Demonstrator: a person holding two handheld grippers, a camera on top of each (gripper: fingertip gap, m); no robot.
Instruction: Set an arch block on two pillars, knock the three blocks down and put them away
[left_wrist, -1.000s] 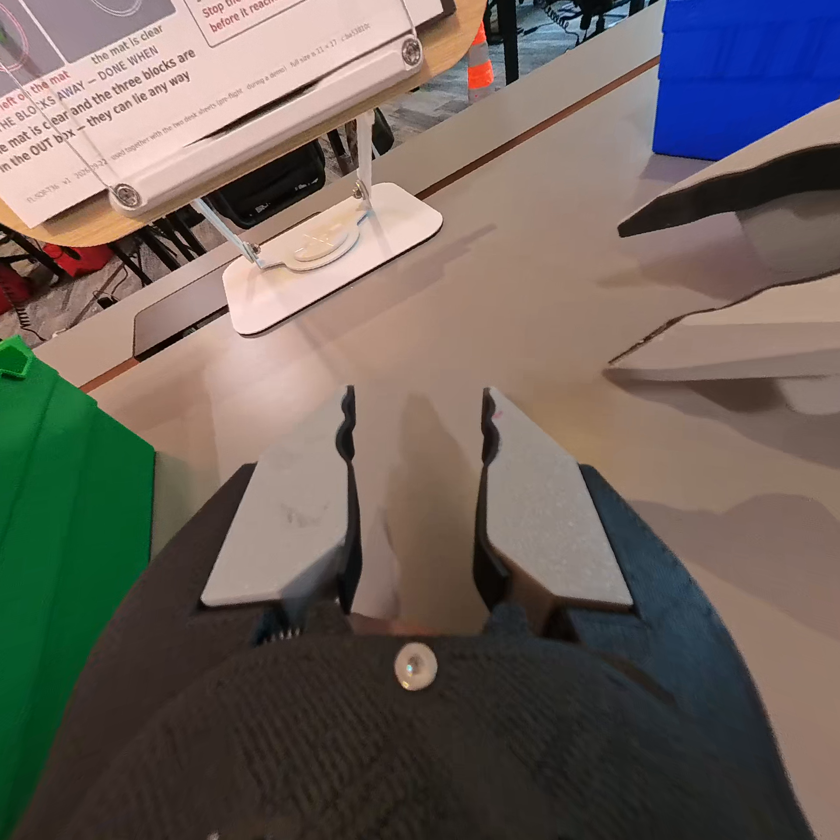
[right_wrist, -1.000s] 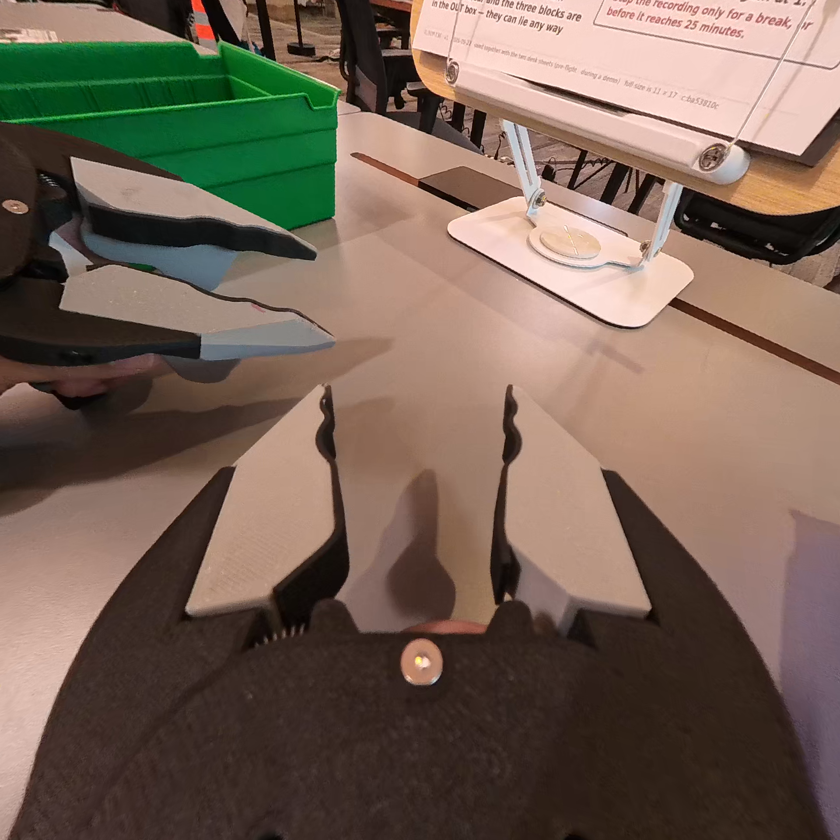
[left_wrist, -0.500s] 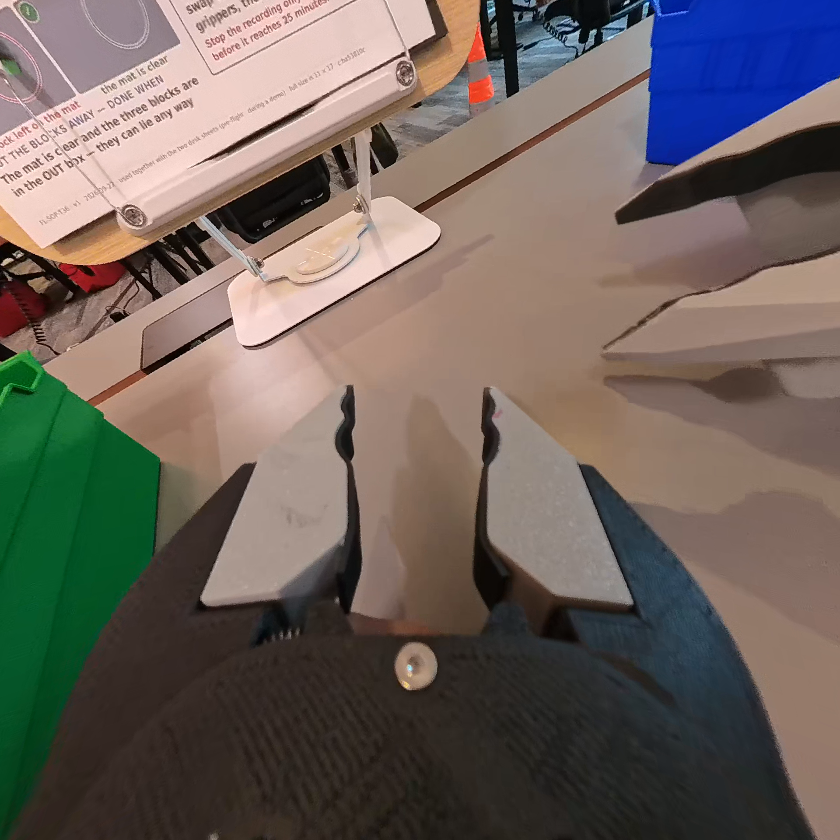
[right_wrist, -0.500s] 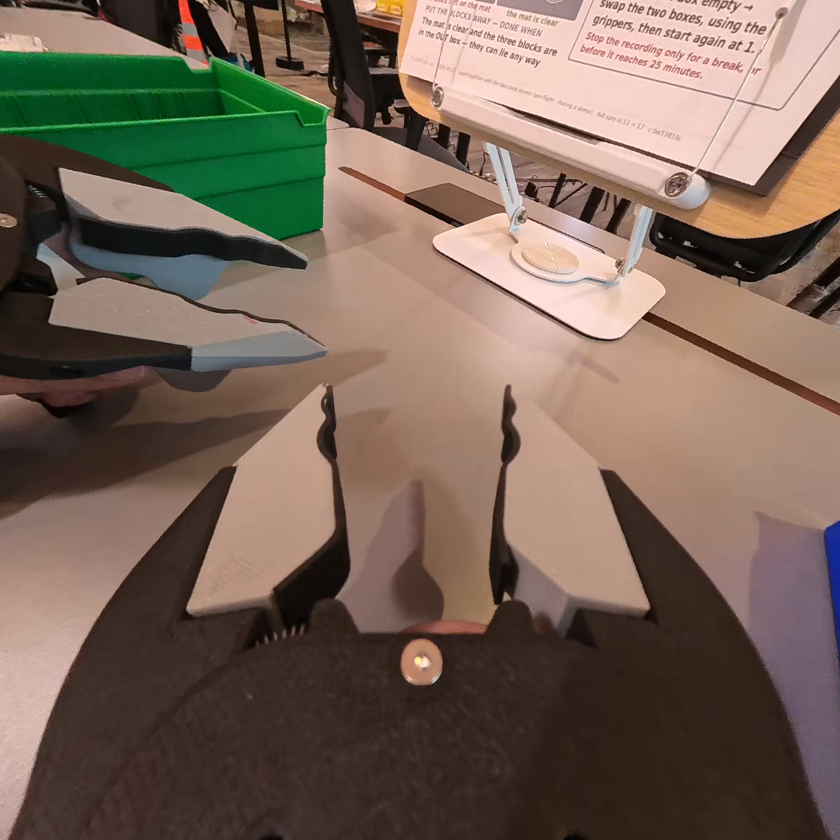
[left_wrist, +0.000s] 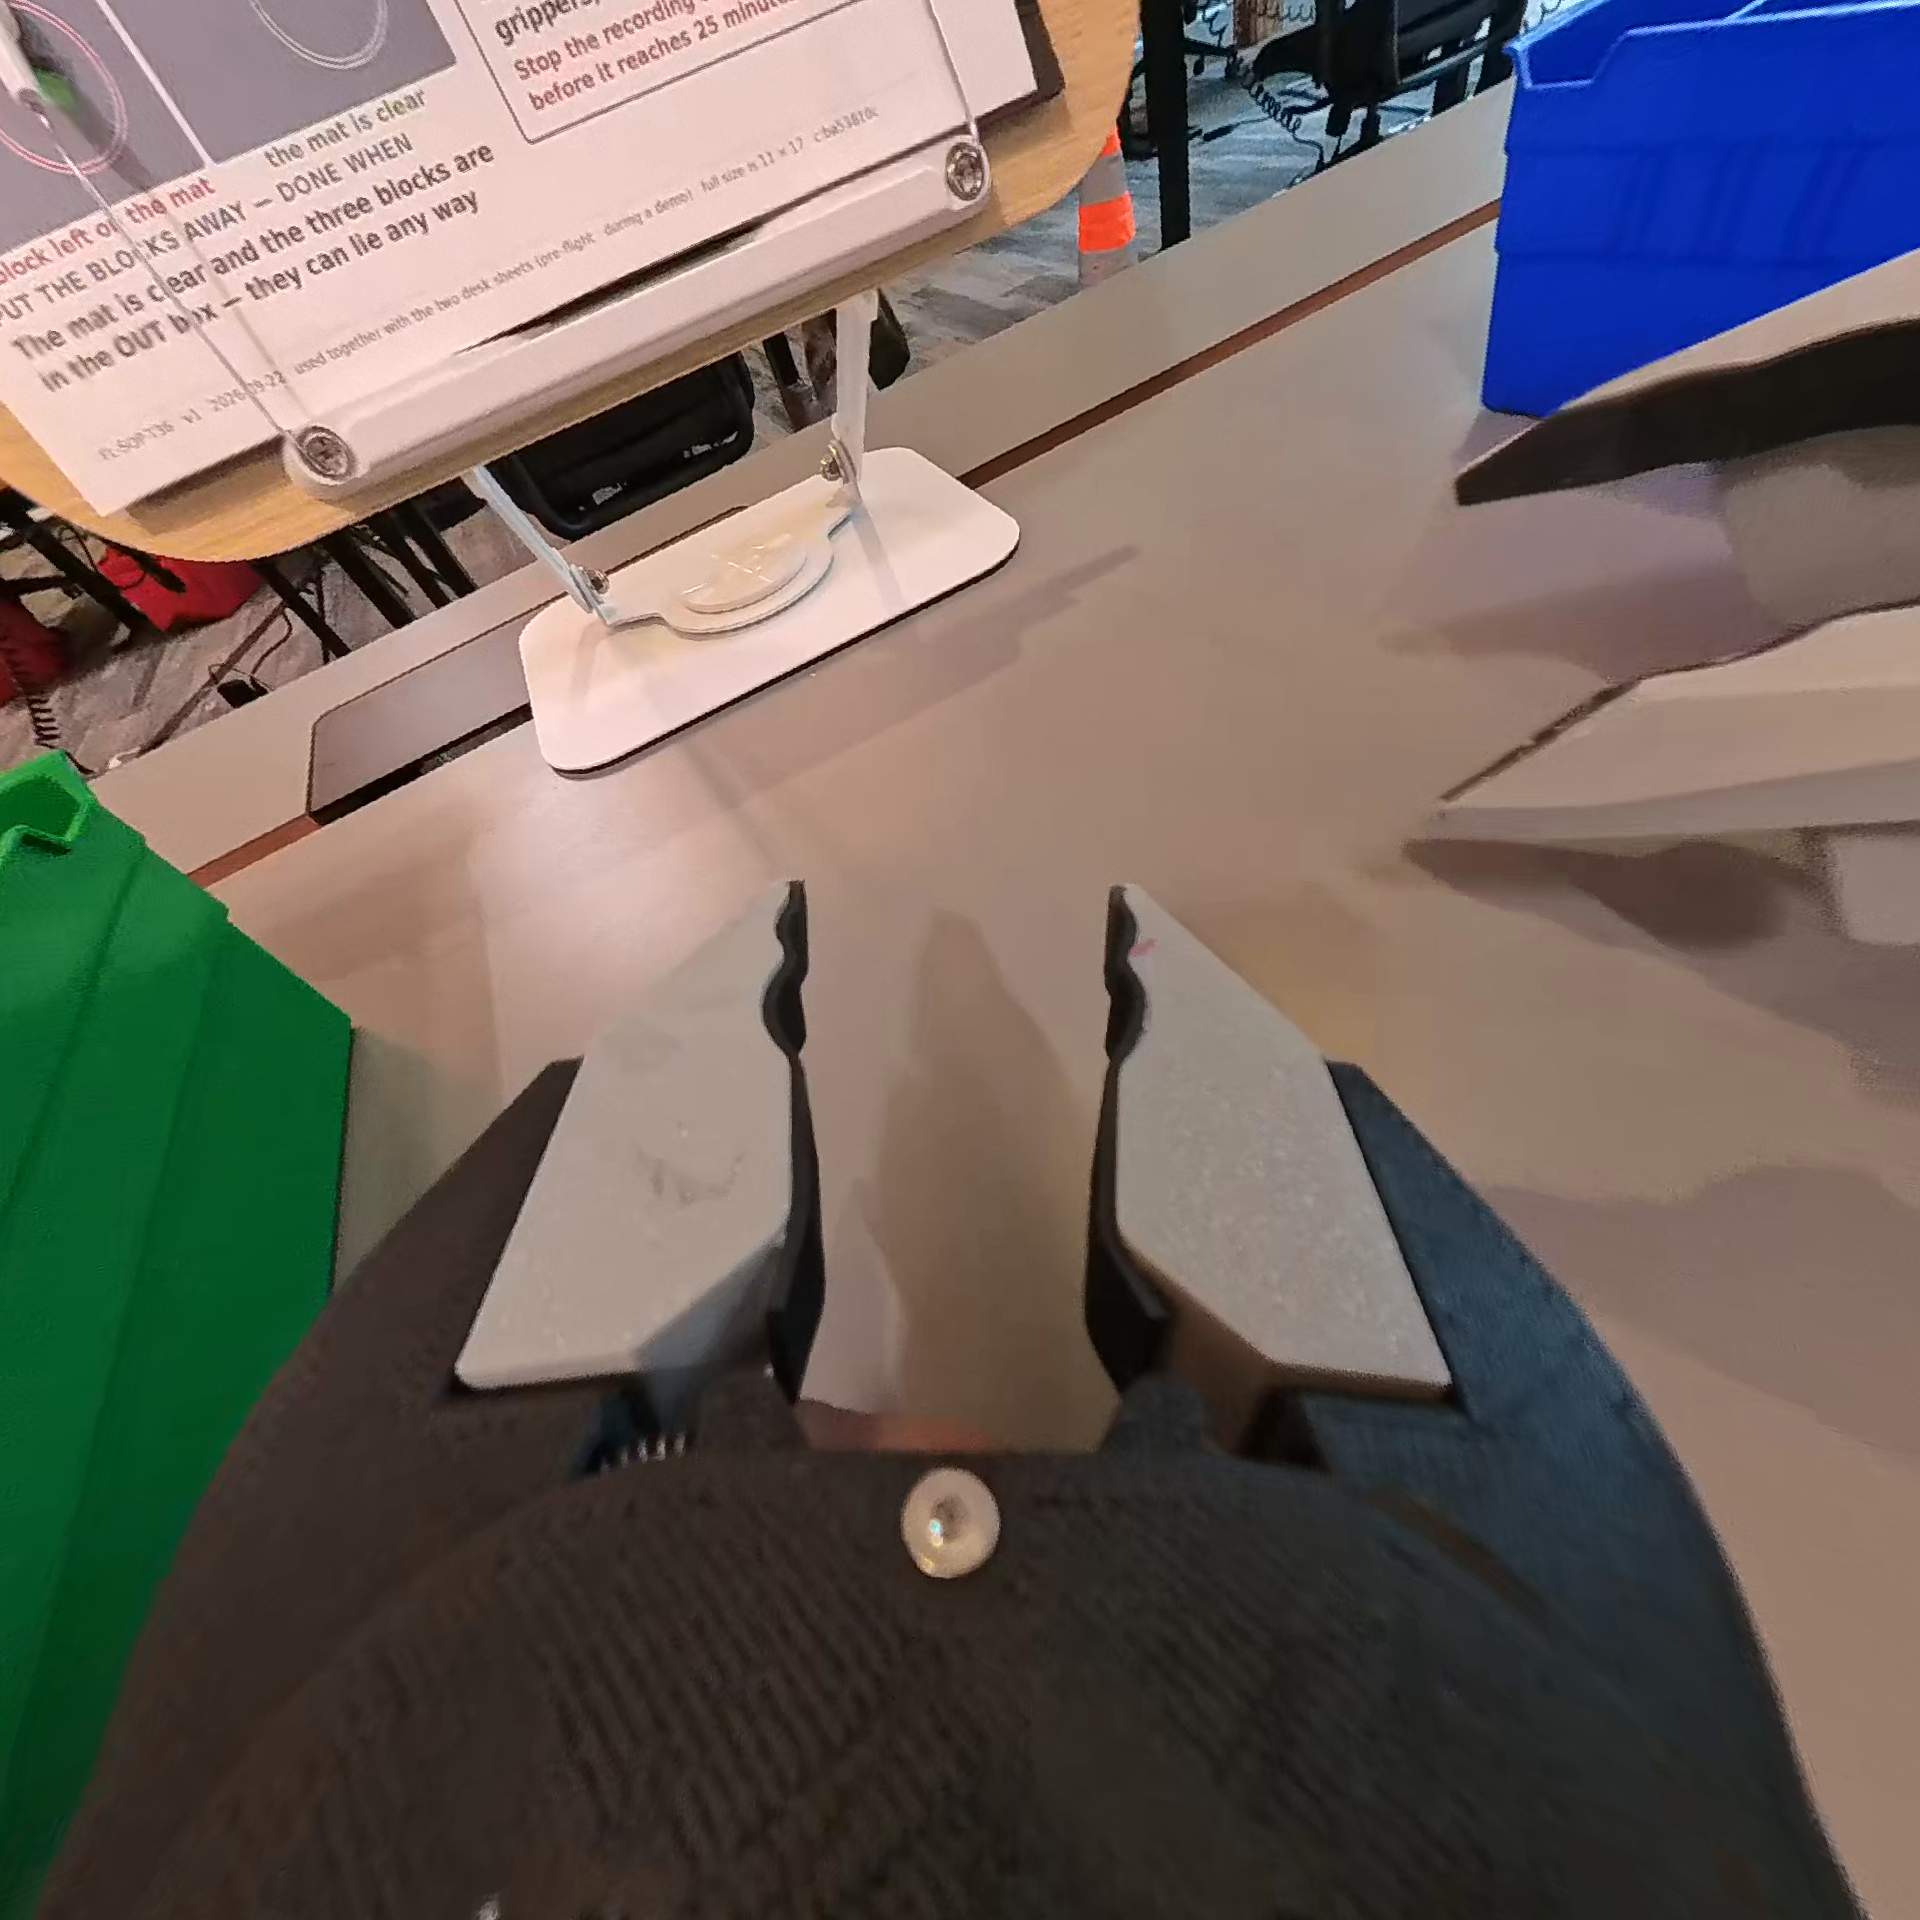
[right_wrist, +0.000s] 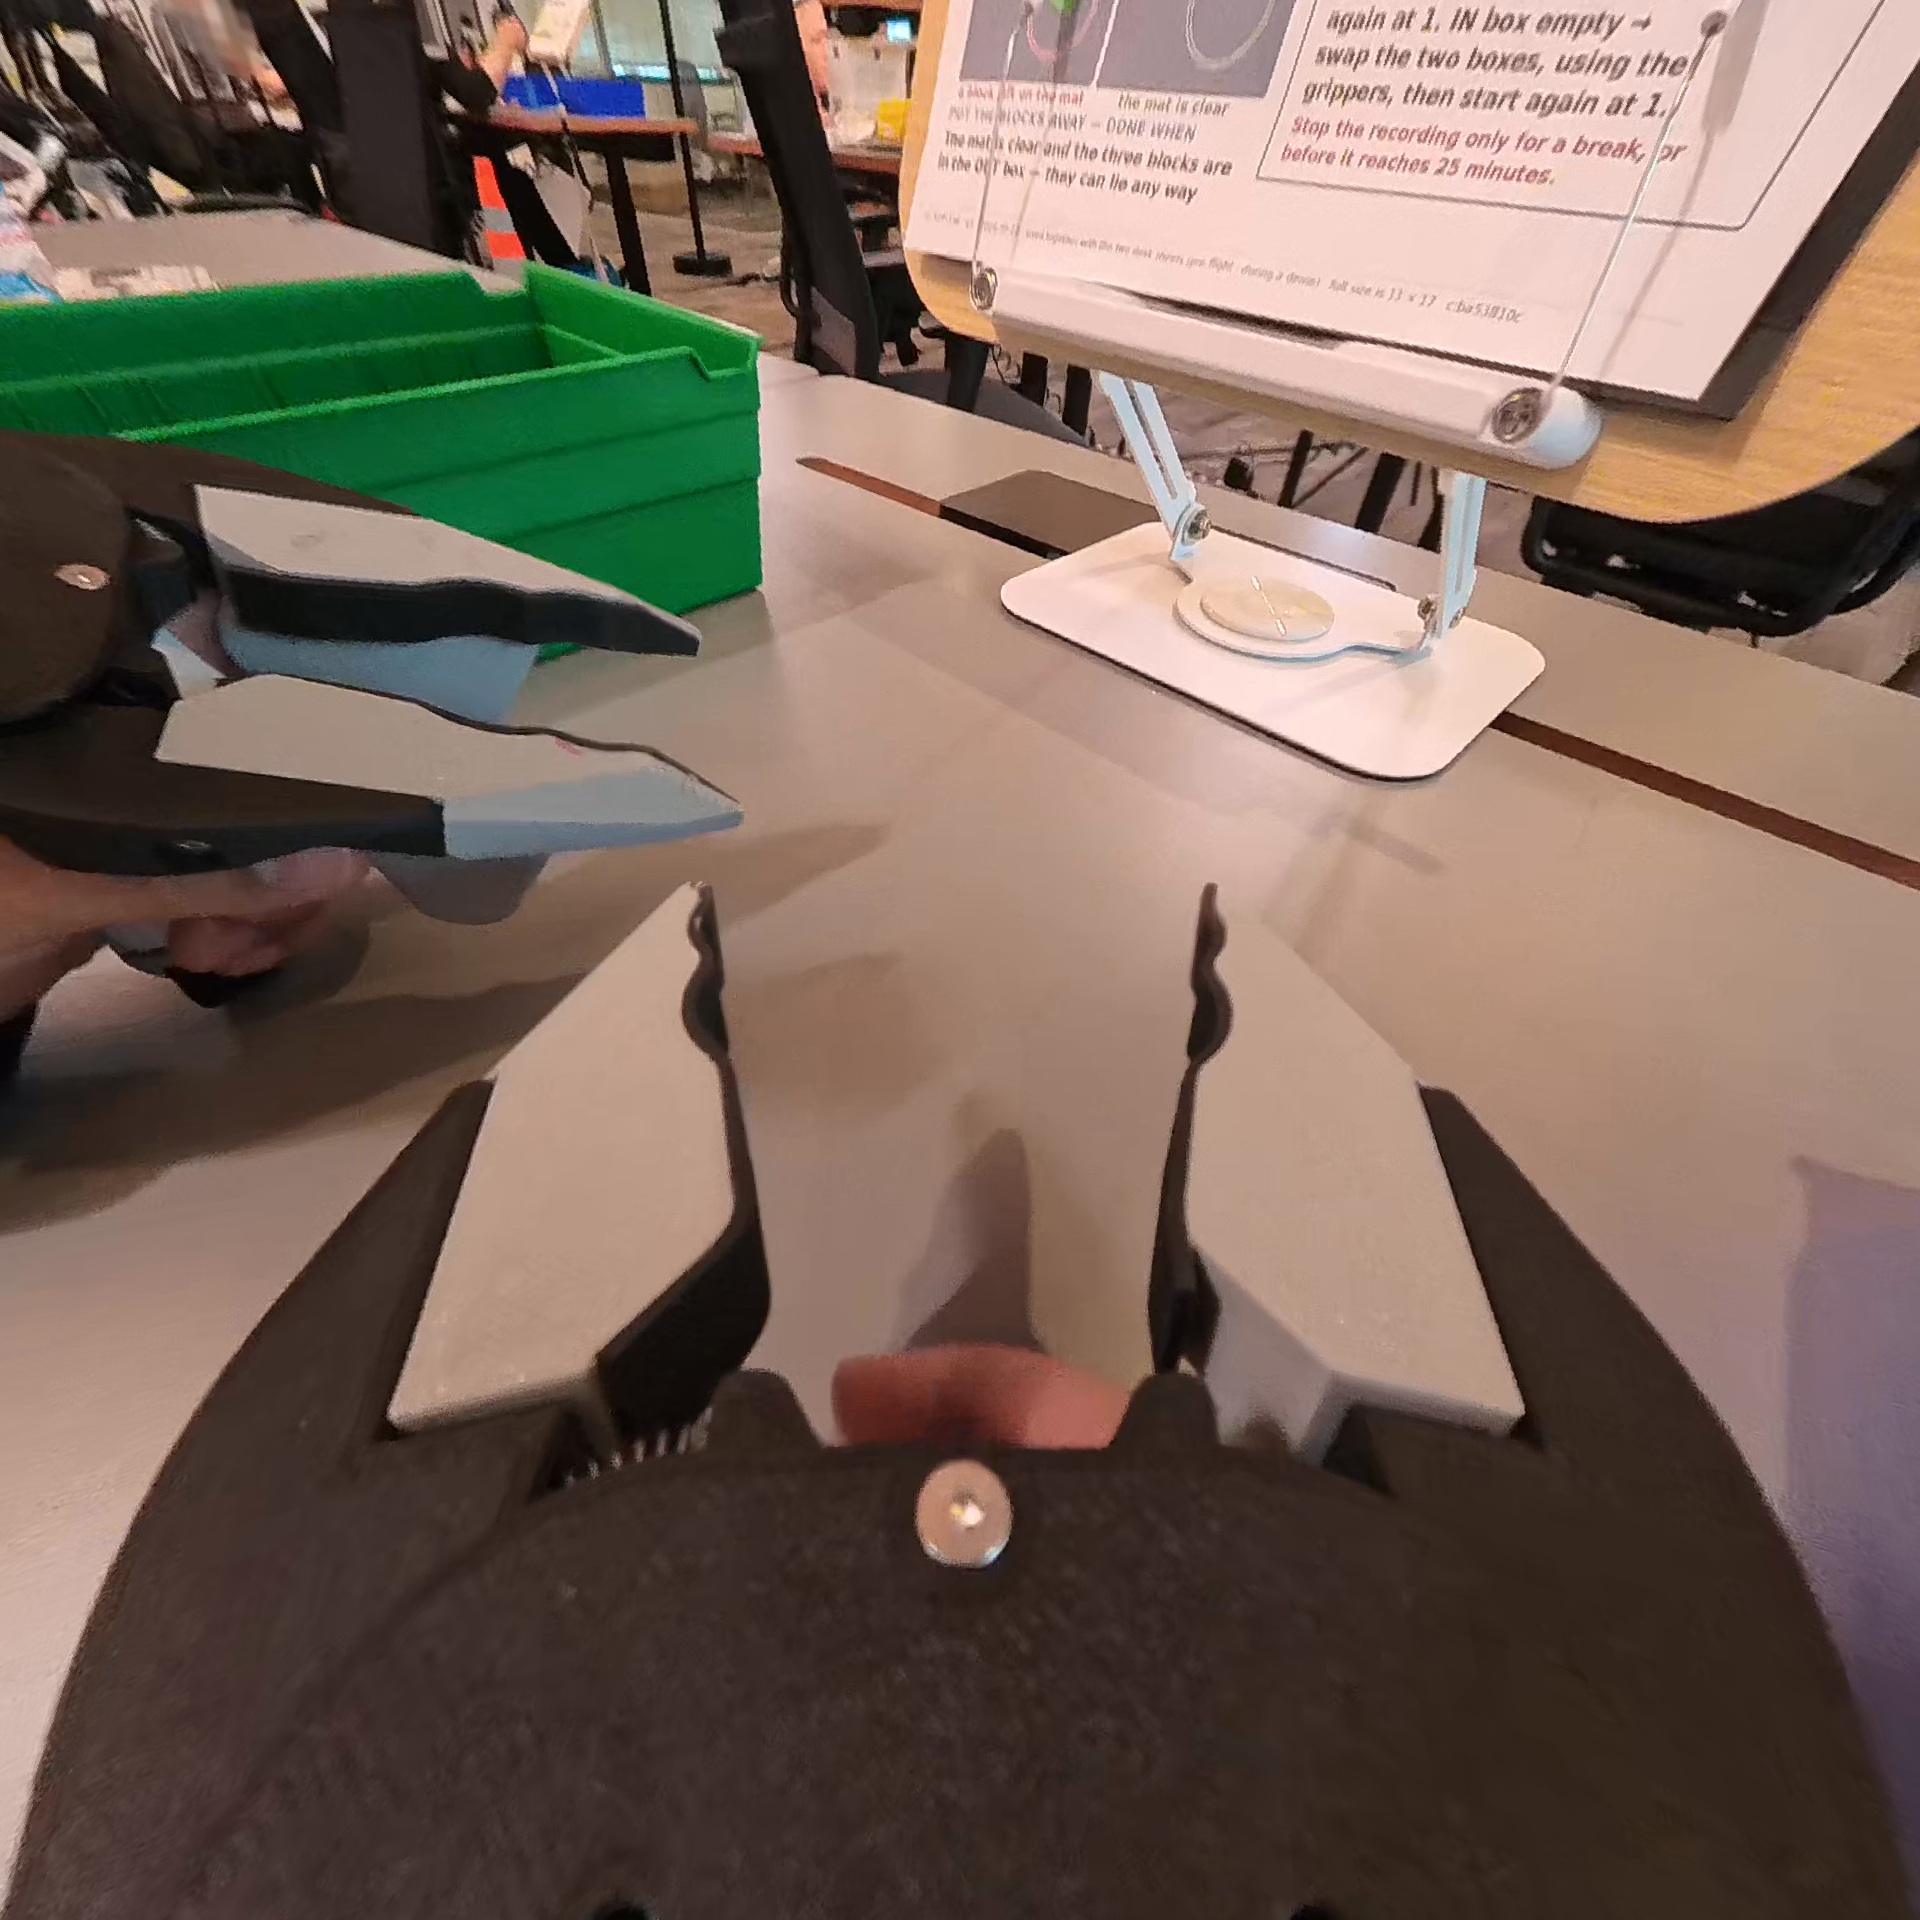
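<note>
Right now our big grey table (left_wrist: 1195, 727) has a green bin (right_wrist: 499, 416) far on the left, a blue bin (left_wrist: 1683, 208) far on the right, and between them at the far side a white stand (right_wrist: 1278, 665) holding a sheet of paper (right_wrist: 1403, 156). Both our left gripper (left_wrist: 951, 914) and our right gripper (right_wrist: 951, 914) sit low over the table near us, side by side but apart, each with its fingers spread wide and nothing between them. We cannot see the arch block or the two pillars in either view.
</note>
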